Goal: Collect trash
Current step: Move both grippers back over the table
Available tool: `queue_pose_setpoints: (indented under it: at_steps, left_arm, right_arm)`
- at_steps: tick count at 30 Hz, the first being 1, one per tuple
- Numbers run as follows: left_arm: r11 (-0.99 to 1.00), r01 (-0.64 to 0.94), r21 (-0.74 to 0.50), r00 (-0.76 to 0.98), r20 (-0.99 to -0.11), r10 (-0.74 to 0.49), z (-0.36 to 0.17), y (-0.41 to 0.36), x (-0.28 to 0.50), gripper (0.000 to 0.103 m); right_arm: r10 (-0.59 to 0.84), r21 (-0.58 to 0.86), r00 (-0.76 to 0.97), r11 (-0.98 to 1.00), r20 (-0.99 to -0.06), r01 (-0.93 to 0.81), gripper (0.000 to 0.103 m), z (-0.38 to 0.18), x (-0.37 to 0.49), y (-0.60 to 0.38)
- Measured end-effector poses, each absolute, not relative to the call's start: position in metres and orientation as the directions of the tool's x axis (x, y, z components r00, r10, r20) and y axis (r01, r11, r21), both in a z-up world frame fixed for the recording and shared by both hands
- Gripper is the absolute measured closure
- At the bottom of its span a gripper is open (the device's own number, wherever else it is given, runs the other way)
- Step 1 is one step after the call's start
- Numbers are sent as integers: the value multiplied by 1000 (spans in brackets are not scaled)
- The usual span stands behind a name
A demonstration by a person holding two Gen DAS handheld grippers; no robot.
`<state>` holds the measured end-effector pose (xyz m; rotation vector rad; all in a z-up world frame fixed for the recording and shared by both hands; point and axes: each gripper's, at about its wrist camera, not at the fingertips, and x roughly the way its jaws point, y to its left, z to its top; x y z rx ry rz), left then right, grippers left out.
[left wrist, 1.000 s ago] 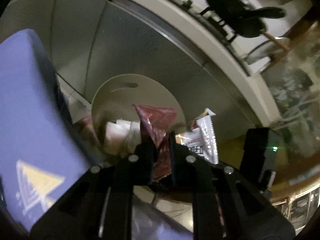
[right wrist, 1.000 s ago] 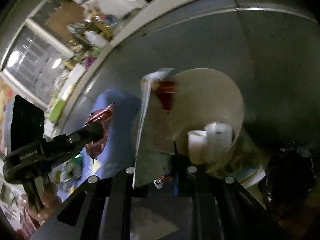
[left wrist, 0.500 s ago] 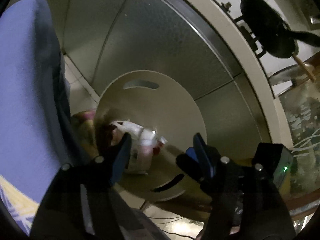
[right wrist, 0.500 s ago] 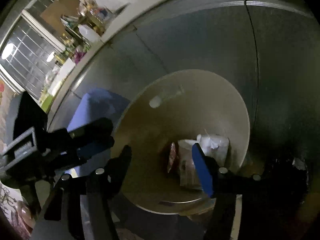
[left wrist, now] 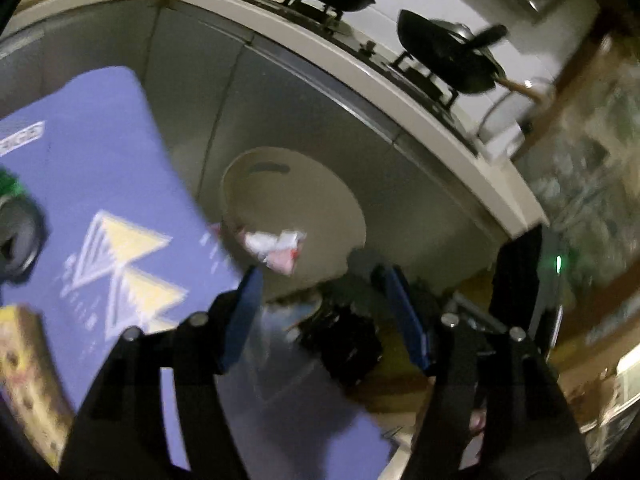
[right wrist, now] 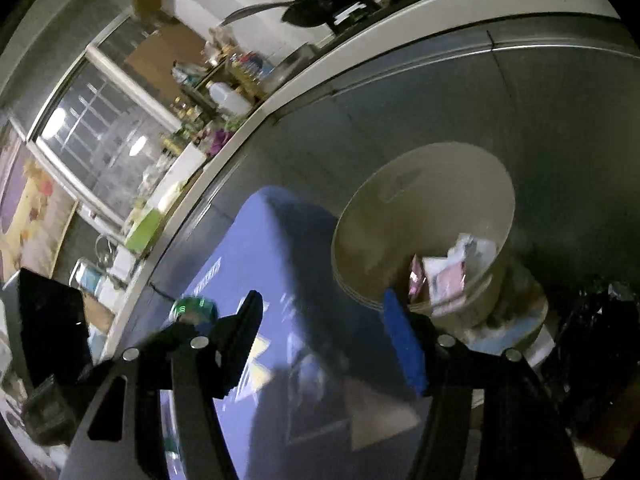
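Observation:
A cream round bin (left wrist: 344,204) stands on the floor beside a blue mat-covered table (left wrist: 100,184). It holds crumpled wrappers (left wrist: 276,248). My left gripper (left wrist: 320,280) is open and empty, above and just short of the bin. In the right wrist view the bin (right wrist: 368,216) is up right with red and white wrappers (right wrist: 440,276) inside. My right gripper (right wrist: 320,308) is open and empty, over the blue table's edge (right wrist: 260,248), left of the bin. A green can (right wrist: 192,308) sits on the table near its left finger.
Grey cabinet doors (left wrist: 280,112) run behind the bin under a counter with black woks (left wrist: 444,56). A black bag (right wrist: 592,344) lies right of the bin. A yellow box (left wrist: 24,380) lies on the table at lower left.
Both grippers let their wrappers drop into the bin, opened, then drew back and up from it. The table with its can and box has come into view.

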<state>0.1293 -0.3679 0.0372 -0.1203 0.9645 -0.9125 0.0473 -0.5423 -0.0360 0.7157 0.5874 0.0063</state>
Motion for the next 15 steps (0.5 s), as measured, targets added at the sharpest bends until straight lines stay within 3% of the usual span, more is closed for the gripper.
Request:
queue_pose_setpoints:
  at_steps: [5,15]
  left_arm:
    - [672,612,-417,289,-673,-680,38,-311,101,41]
    - [715,558,-421,404,-615,-677,55,-169,68,41]
  right_arm:
    - [266,608,821,785,-505,120,43,-27,36,-496]
    - [429,552,729,830,-533,-85,45,-15,26,-377]
